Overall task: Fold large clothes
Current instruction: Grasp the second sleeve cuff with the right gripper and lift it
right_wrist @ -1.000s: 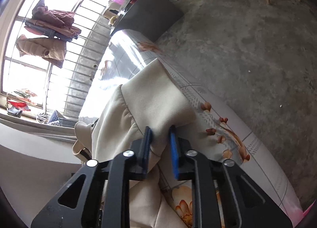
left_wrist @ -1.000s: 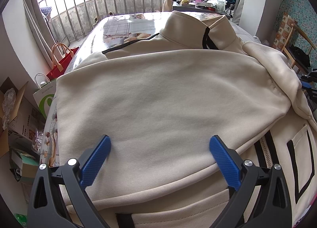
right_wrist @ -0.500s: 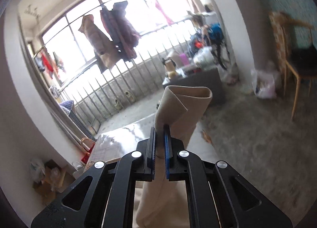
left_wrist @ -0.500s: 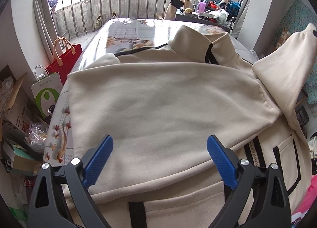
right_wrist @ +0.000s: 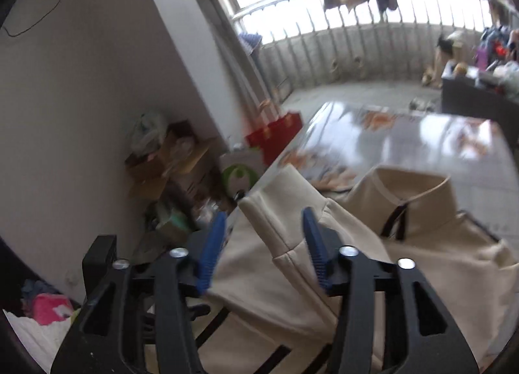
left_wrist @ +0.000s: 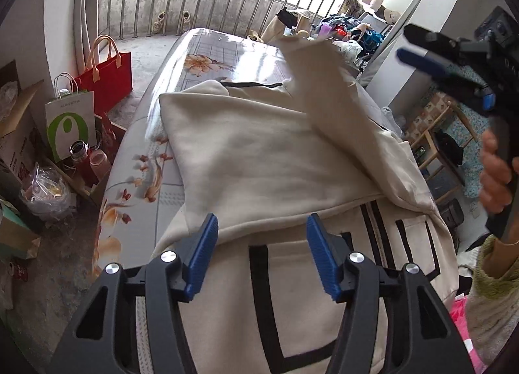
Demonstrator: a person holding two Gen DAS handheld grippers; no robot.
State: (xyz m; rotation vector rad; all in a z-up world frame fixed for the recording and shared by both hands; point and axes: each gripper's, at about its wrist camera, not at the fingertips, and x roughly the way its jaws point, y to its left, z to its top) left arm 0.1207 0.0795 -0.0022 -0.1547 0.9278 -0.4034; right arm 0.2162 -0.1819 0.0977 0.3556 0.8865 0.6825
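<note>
A cream jacket (left_wrist: pixel 266 159) with black trim lies spread on the floral table cover (left_wrist: pixel 207 56). One sleeve is folded across its body. My left gripper (left_wrist: pixel 263 254) hovers over that sleeve's lower edge near the front; its jaws are closing with nothing pressed between them. The other sleeve (left_wrist: pixel 321 81) drapes loose over the jacket, blurred. A hand holds my right gripper (left_wrist: pixel 404 41) high at the right. In the right wrist view the right gripper (right_wrist: pixel 262 248) has its jaws opening. The sleeve cuff (right_wrist: pixel 285 208) lies free between and beyond them, beside the collar (right_wrist: pixel 415 192).
Left of the table stand a red bag (left_wrist: pixel 107 72), a white paper bag (left_wrist: pixel 69 124), bottles (left_wrist: pixel 87 159) and cardboard boxes (right_wrist: pixel 162 163). A metal railing (left_wrist: pixel 207 0) closes the far side. A wooden chair (left_wrist: pixel 444 146) stands right of the table.
My right gripper has let go of the sleeve cuff and swung over the jacket; the sleeve now falls across it. My left gripper has drawn back toward the hem and its jaws have narrowed.
</note>
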